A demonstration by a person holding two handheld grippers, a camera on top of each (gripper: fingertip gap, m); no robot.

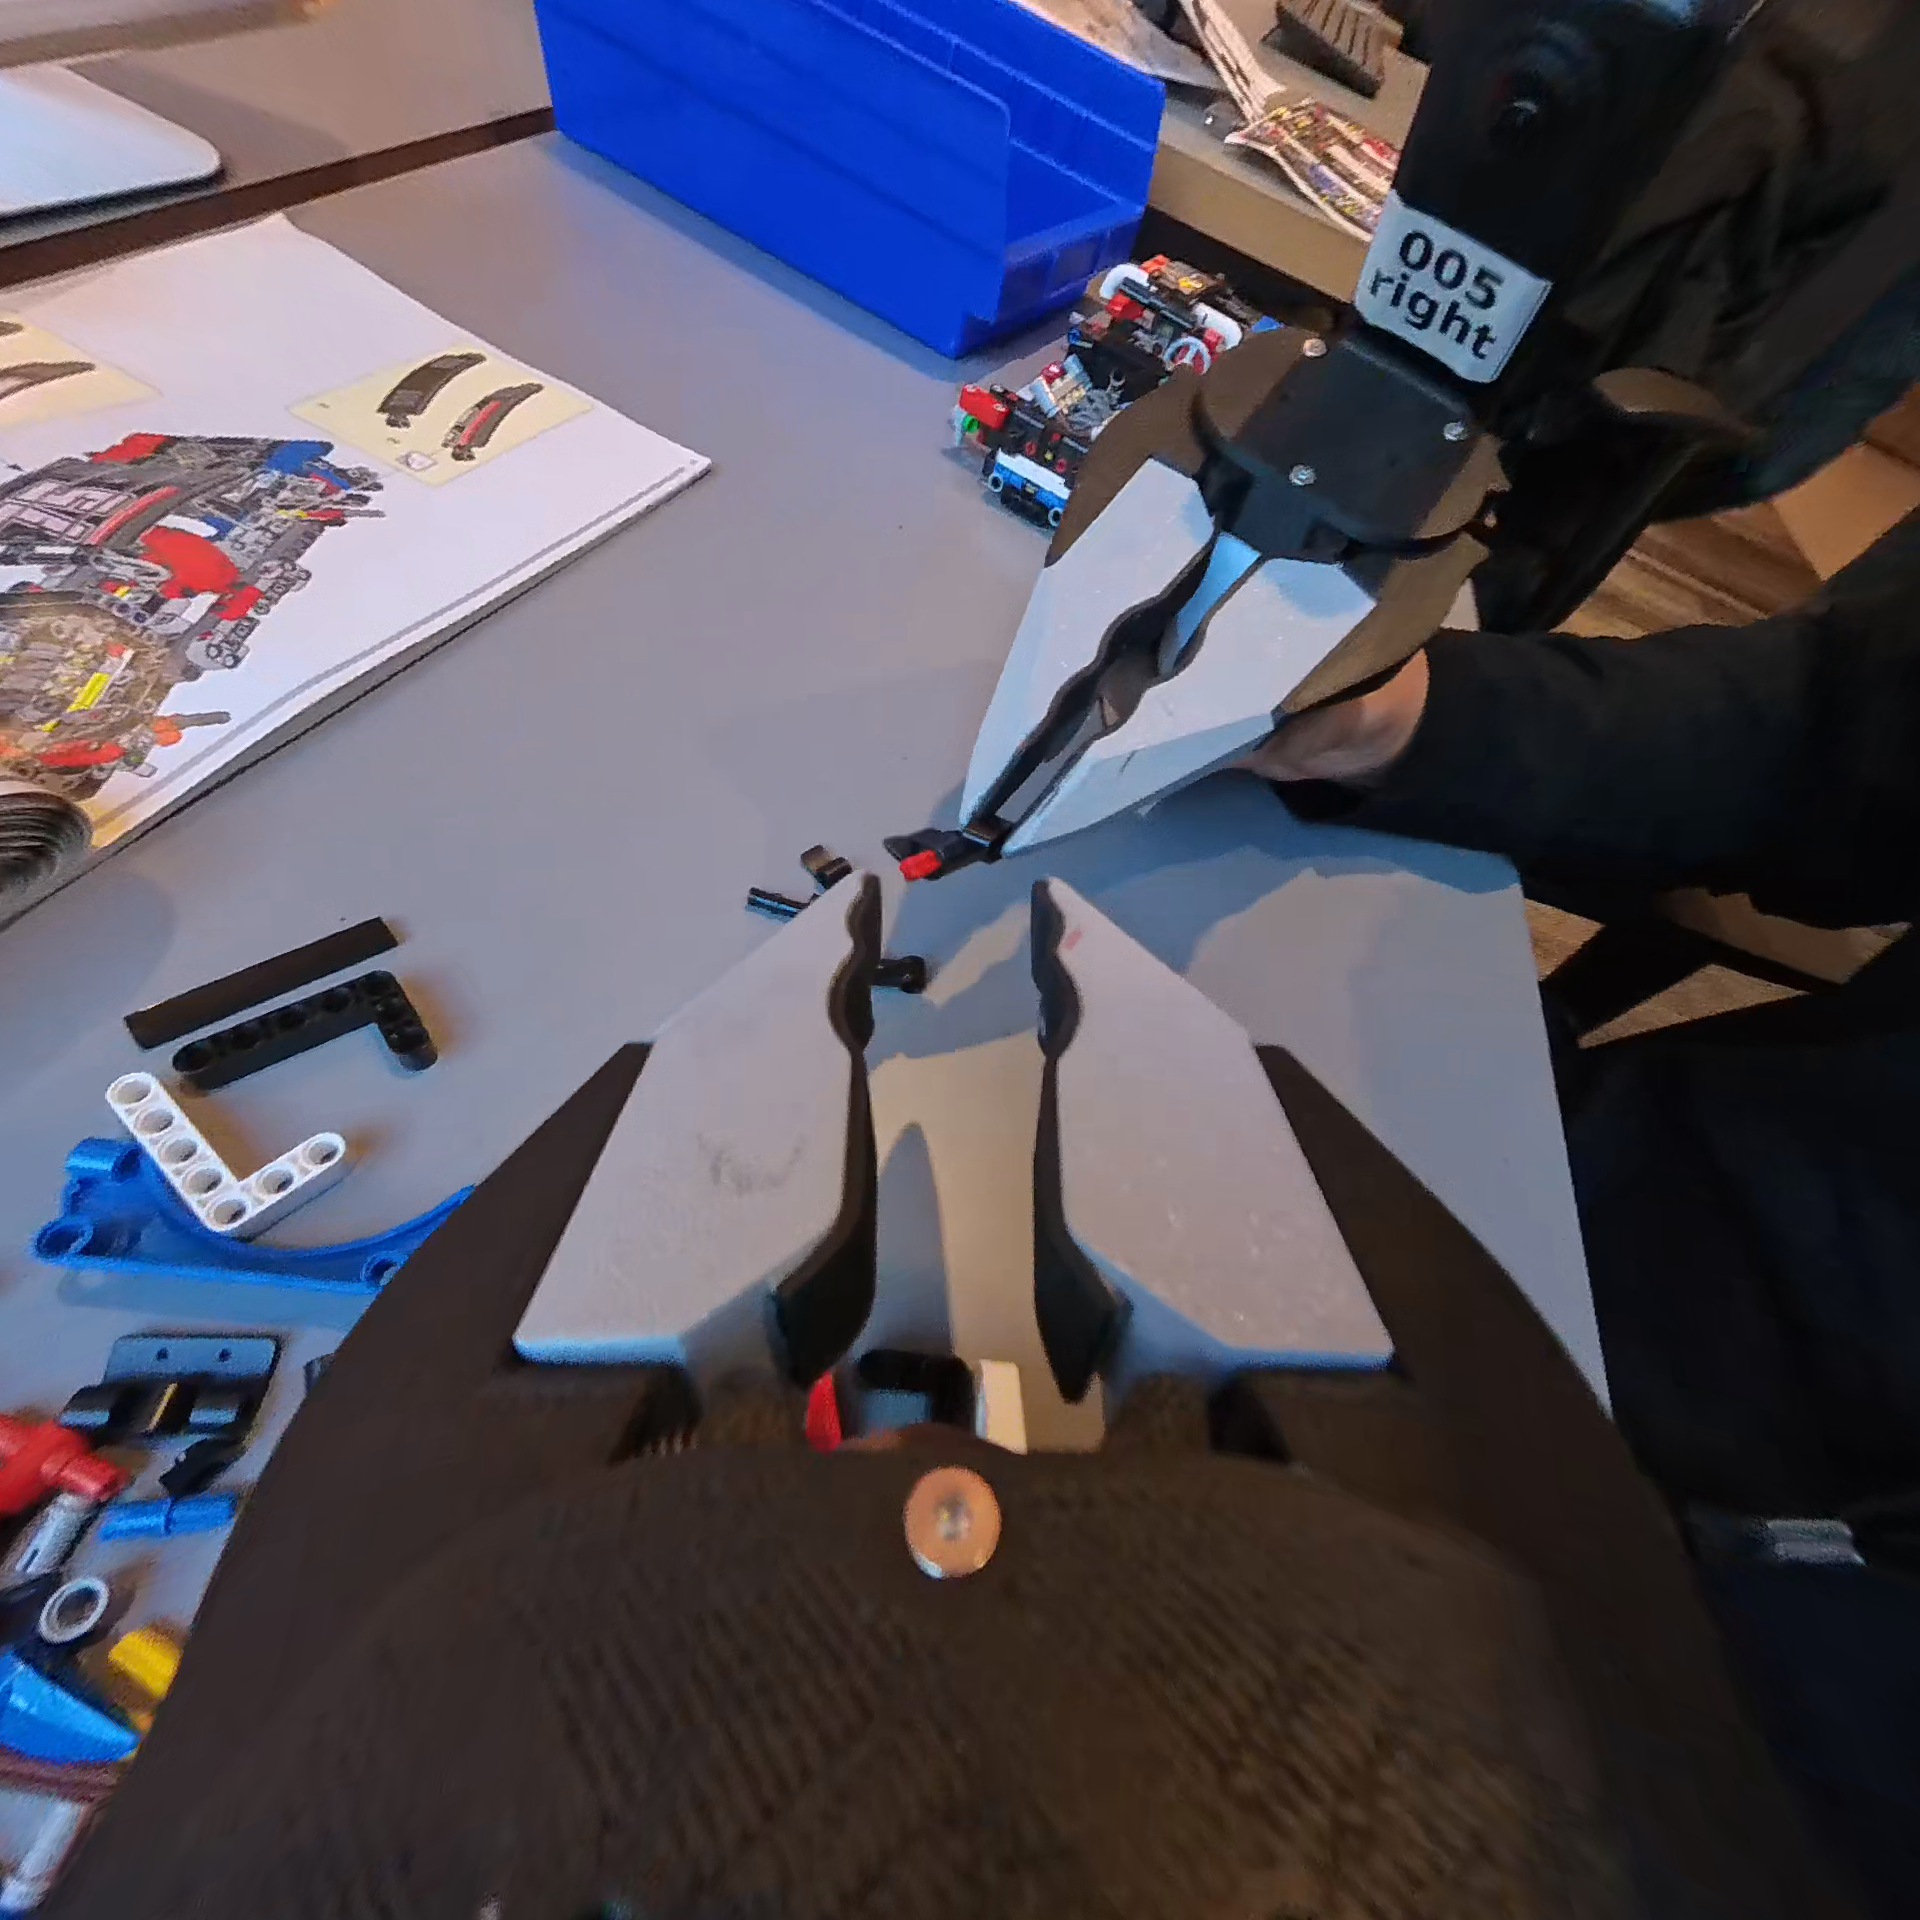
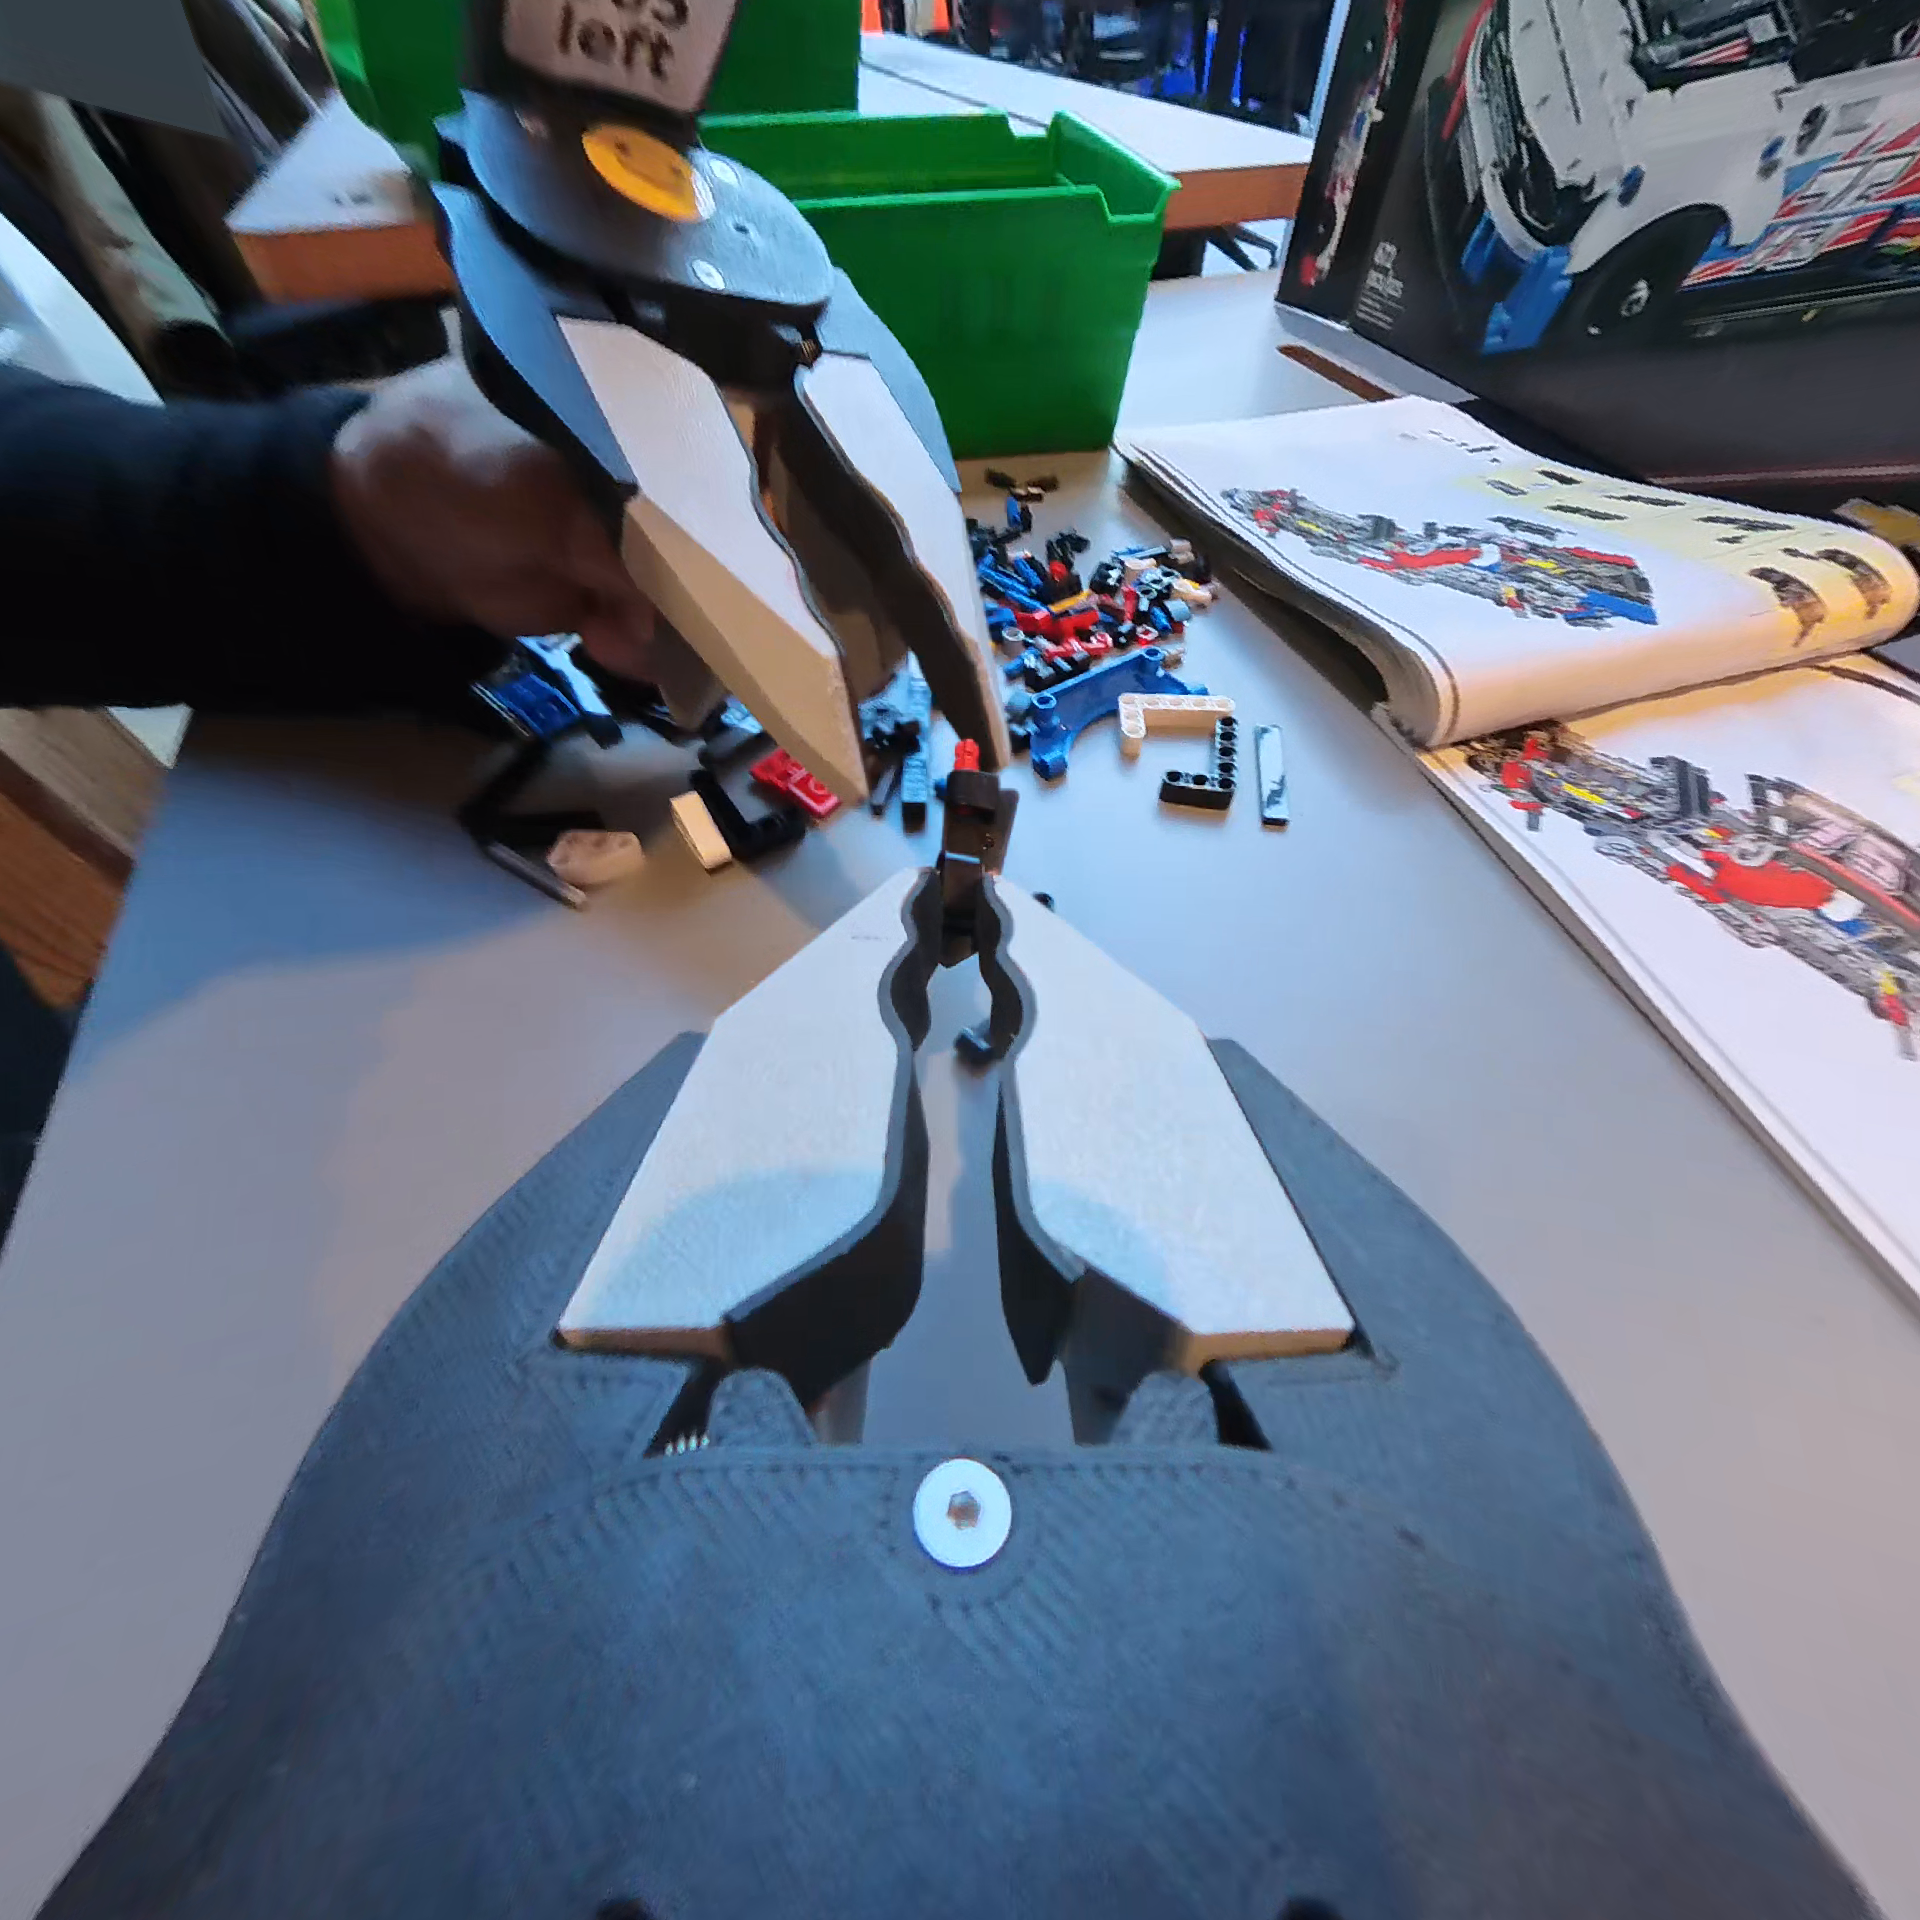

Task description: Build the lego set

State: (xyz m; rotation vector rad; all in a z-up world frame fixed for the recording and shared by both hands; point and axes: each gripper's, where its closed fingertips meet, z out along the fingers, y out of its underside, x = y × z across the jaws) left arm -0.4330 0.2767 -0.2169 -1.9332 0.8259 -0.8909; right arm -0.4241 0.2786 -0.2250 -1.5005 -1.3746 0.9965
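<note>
On the left of the bench [image 1: 644,665] in the left wrist view we see one open instruction book [image 1: 260,499]. Near it lie one flat black strip [image 1: 260,982], one black L-shaped beam [image 1: 312,1029], one white L-shaped beam [image 1: 213,1164] and one blue curved frame [image 1: 208,1236], with a loose heap of small parts at the near left edge. Far off stands one blue bin [image 1: 862,156], and to its right one part-built model [image 1: 1101,384]. Two small black pins [image 1: 779,900] lie just beyond our left gripper [image 1: 956,904], whose jaws stand well apart with nothing between them, hovering low over the bench. To the right, our right gripper [image 1: 987,831] slants down from the far right, a hand [image 1: 1340,717] in a dark sleeve behind it. Its jaws are pinched on a small black piece with a red tip [image 1: 935,854], held just above the bench, right beyond the left gripper's tips. In the right wrist view that piece [image 2: 964,831] sticks forward from the closed jaws toward one green bin [image 2: 987,291].
</note>
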